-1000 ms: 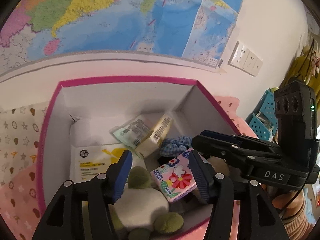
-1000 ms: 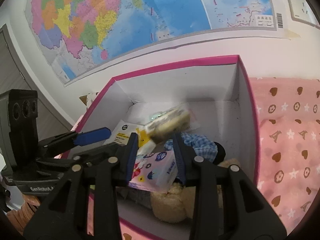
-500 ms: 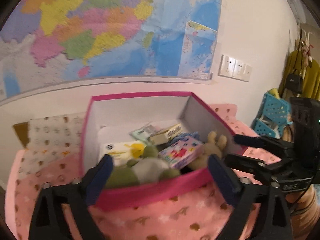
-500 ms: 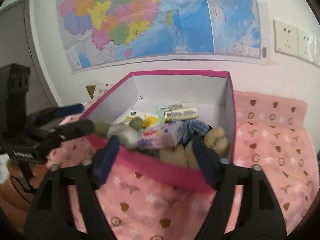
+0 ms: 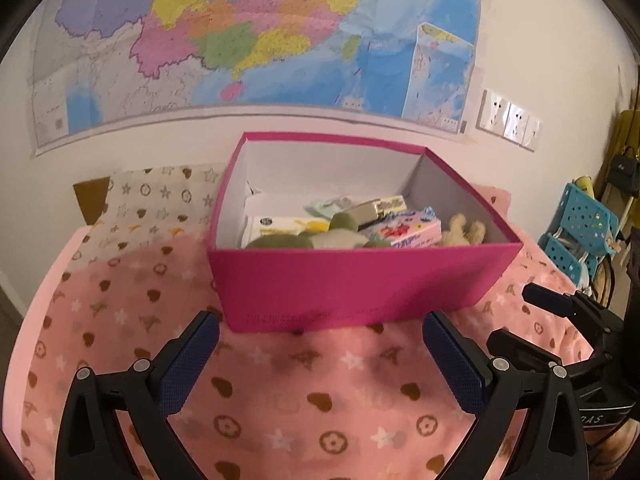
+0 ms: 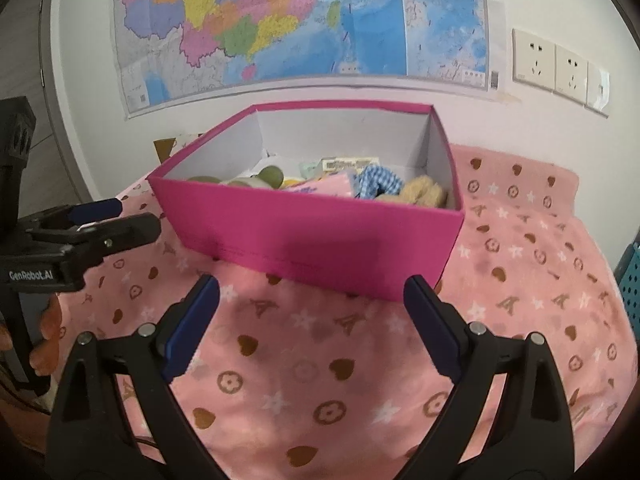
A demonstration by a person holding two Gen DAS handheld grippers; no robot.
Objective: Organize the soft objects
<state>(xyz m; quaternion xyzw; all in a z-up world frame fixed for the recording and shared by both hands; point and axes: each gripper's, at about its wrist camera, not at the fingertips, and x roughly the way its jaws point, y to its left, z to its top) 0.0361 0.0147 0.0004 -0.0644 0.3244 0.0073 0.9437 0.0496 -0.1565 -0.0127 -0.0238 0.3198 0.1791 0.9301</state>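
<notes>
Both the left gripper (image 5: 320,346) and the right gripper (image 6: 312,312) (just opened, empty) angle down before the box (image 5: 360,280).

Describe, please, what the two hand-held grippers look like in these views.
Left hand-held gripper and right hand-held gripper: black plastic frames with silver rivets and blue textured pads. The left's body reads "GenRobot.AI" in white; the right's shows partial white lettering.

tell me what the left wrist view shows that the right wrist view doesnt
Only the left wrist view: the white-patterned cloth left of the pink box, and the yellow-and-white pack inside it.
Only the right wrist view: the blue checked scrunchie in the box.
Both: the box on the pink blanket, the tan plush, the wall map, and each open, empty hand-held gripper, left and right.
</notes>
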